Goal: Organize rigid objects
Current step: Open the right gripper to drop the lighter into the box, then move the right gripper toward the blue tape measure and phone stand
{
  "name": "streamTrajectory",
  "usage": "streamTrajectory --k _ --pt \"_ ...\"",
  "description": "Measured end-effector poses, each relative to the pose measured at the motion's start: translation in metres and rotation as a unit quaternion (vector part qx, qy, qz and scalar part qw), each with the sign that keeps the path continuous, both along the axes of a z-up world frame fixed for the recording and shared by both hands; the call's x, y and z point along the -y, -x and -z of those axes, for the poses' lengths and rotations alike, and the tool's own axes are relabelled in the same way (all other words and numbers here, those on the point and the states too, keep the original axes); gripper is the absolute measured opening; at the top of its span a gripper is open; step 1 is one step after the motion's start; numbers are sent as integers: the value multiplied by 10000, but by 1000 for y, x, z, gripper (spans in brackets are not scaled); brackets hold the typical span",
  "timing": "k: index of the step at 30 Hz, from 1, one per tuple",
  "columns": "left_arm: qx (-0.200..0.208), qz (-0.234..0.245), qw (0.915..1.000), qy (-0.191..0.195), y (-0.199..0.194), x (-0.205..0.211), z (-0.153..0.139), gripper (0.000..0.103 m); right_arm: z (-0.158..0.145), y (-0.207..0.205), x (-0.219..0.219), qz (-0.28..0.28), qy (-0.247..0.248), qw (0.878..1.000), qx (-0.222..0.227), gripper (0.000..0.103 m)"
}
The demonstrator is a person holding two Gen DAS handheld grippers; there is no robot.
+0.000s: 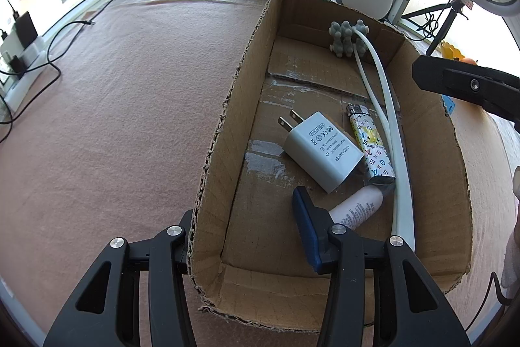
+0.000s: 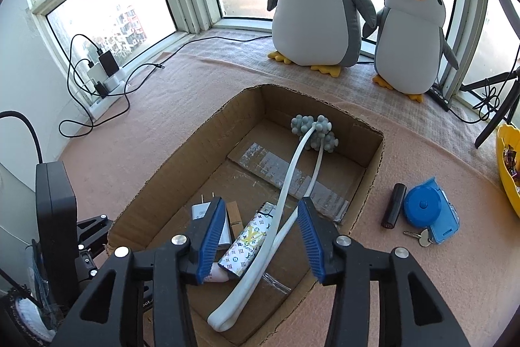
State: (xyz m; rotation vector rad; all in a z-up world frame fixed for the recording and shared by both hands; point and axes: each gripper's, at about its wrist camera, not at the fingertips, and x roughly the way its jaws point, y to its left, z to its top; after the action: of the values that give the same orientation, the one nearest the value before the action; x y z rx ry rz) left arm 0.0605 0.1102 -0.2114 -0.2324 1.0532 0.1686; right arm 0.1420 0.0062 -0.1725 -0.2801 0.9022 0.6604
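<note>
Left gripper [image 1: 250,236]: clamped on the near-left wall of the cardboard box [image 1: 455,171], one finger outside, one inside; steadies it.
Right gripper [image 2: 260,236]: jaws partly apart above the box's near end, gripping nothing; the lighter [image 2: 248,244] lies below, between them, untouched.
Box contents, near: small white tube [image 1: 356,206], patterned lighter, white wall adapter [image 1: 320,152]; all light, stiff, smooth.
Massager [image 2: 292,181]: looped white handle runs near to far, knobbed grey head against the far wall.
Outstanding items: black cylinder [image 2: 394,205], blue round case [image 2: 422,207], keys [image 2: 421,237], on the cloth right of the box.
Handling judgement: cylinder likely rolls; grip across its middle. The case is broad and slick; take it by its edges.
</note>
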Motion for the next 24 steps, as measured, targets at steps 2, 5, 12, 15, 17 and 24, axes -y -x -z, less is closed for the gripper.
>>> streamTrajectory --k 2,5,12,15,17,24 --pt "1 -3 10000 4 0 0 0 46 -1 -2 2 33 -9 10000 14 43" --pt "2 2 10000 1 0 0 0 46 -5 -5 8 95 -70 9999 12 43" --pt "2 -1 10000 3 0 0 0 46 -15 -21 34 452 -276 9986 84 43" --pt "0 0 10000 1 0 0 0 46 -16 -34 52 710 -398 9967 -20 43" --pt "-1 -2 10000 2 0 0 0 46 -15 -43 65 892 -457 9949 -80 43" --pt "0 10 10000 -16 0 0 0 46 -8 -73 109 1536 -540 9865 -172 43"
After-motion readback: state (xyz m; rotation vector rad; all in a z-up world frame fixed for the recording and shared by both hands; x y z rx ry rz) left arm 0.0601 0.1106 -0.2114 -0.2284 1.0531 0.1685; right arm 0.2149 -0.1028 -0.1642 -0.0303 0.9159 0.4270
